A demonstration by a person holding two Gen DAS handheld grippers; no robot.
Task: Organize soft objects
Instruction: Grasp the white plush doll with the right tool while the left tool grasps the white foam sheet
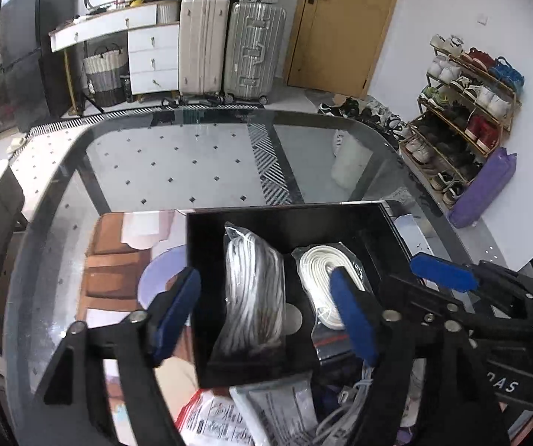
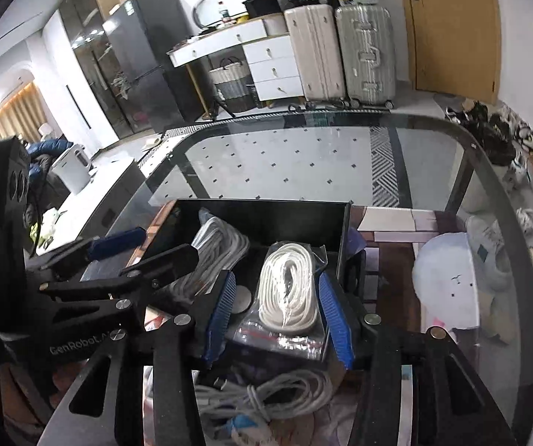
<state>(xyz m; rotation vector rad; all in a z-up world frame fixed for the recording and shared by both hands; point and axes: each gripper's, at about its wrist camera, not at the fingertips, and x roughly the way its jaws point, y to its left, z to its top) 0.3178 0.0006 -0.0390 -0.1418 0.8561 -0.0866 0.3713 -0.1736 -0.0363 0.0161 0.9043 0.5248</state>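
Note:
A black open box [image 1: 348, 219] stands on the glass table; it also shows in the right wrist view [image 2: 266, 215]. Inside lie two clear bags of coiled white cable: one on the left [image 1: 253, 290] [image 2: 216, 249] and one on the right [image 1: 326, 278] [image 2: 290, 290]. My left gripper [image 1: 266, 312] is open, its blue fingers astride the left bag, above it. My right gripper [image 2: 279, 316] is open, with its blue fingers either side of the right bag, not closed on it.
More loose grey and white cables [image 2: 266, 401] and printed packets [image 1: 225, 416] lie in front of the box near me. The glass table [image 1: 192, 160] stretches beyond. Suitcases [image 1: 229, 48], a door and a shoe rack [image 1: 463, 119] stand behind.

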